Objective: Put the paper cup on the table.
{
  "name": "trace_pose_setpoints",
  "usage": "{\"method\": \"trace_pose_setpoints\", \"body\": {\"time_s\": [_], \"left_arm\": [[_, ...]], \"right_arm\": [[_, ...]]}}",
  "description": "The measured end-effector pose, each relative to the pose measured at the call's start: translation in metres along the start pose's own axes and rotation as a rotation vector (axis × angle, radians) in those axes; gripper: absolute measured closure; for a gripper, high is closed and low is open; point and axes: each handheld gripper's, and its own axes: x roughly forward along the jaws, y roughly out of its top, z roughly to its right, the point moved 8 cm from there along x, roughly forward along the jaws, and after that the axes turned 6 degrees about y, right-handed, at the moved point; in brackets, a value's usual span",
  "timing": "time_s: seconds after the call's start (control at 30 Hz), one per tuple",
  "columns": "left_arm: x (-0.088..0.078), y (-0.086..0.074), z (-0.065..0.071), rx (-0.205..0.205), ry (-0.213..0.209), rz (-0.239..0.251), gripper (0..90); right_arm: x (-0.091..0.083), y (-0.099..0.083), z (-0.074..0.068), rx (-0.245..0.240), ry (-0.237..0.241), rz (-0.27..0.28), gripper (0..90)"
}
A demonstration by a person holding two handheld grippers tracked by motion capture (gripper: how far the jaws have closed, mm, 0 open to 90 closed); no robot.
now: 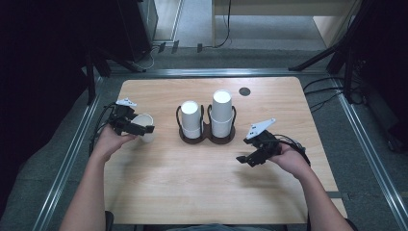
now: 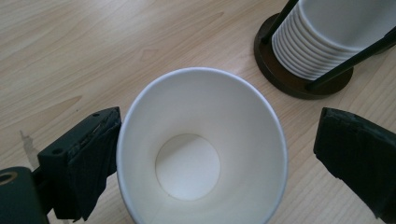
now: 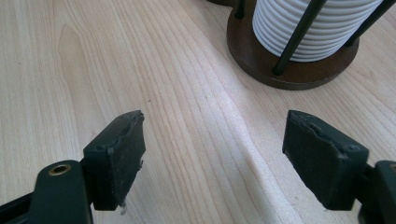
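Observation:
A single white paper cup [image 1: 146, 137] stands upright on the wooden table [image 1: 192, 187] at the left, mouth up. My left gripper [image 1: 143, 126] straddles it. In the left gripper view the cup [image 2: 201, 149] sits between the jaws of the left gripper [image 2: 219, 130]: the left pad lies against its rim and the right pad stands clear of it, so the gripper is open. My right gripper [image 1: 244, 150] hovers open over bare table right of centre, and in its own view the right gripper [image 3: 215, 126] has nothing between its pads.
A dark two-slot holder [image 1: 207, 138] at mid-table carries two stacks of upside-down white cups, a shorter one [image 1: 191, 120] and a taller one [image 1: 222, 113]. A small black disc [image 1: 245, 91] lies near the far edge. Cables and stand legs crowd the floor beyond.

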Motion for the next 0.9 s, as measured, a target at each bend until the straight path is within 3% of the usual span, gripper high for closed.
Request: {"method": "trace_pose_setpoints", "body": {"time_s": [0.1,0.47,0.7,0.8,0.9], "left_arm": [[-0.007,0.004,0.002,-0.015,-0.008,0.005,2.1],[-0.024,0.022,0.016,0.001,0.003,0.047,2.2],[-0.025,0.026,0.031,0.037,0.001,0.034,2.2],[-0.025,0.029,0.042,0.035,-0.054,0.045,2.2],[-0.025,0.029,0.049,0.045,-0.081,0.045,2.1]], "right_arm": [[0.000,0.000,0.000,0.003,0.002,0.000,20.9],[-0.001,0.001,-0.001,-0.002,0.000,0.000,20.9],[-0.001,0.003,-0.003,-0.014,0.000,0.003,20.9],[-0.001,0.003,-0.003,-0.015,0.002,0.002,20.9],[-0.001,0.002,-0.003,-0.014,0.003,0.004,21.0]]}}
